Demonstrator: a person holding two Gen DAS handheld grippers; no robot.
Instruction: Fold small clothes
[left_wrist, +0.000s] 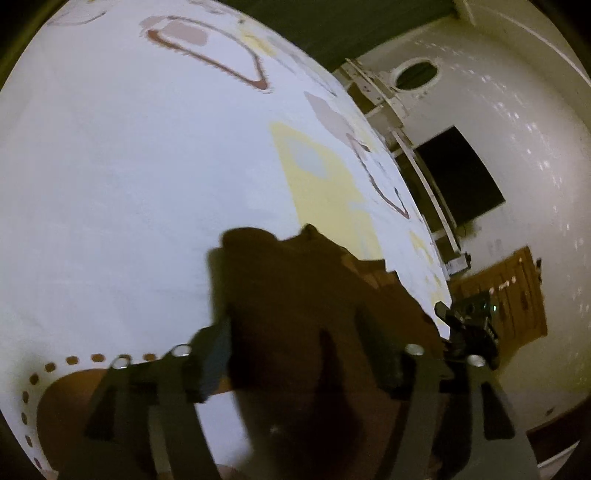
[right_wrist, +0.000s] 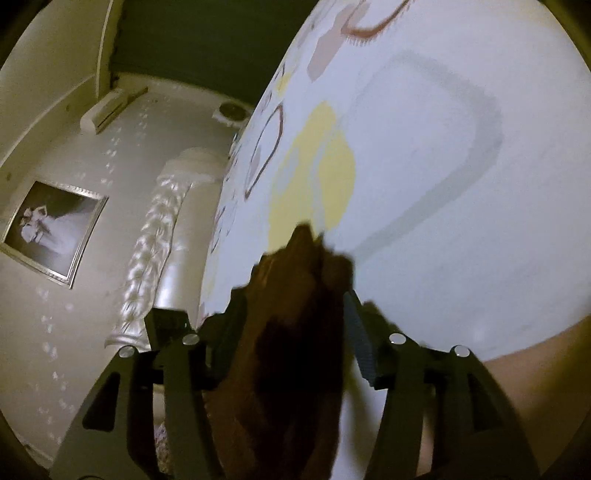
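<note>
Both tools stood partly open, brown cloth (left_wrist: 314, 314) lying between the jaws of the left tool (left_wrist: 310, 354) and the right tool (right_wrist: 291, 328), pads apparently not pressing, cloth bunched on the white printed bed sheet (left_wrist: 129, 166) beyond.

This is a bedroom in a home. A bed with a white printed sheet (right_wrist: 443, 221) fills most of both views. Beside the bed stands a pearly tufted headboard (right_wrist: 159, 236), and on the wall beyond the headboard hangs a framed photograph (right_wrist: 55, 236). A wooden cabinet (left_wrist: 517, 291) stands off the bed's far edge.
</note>
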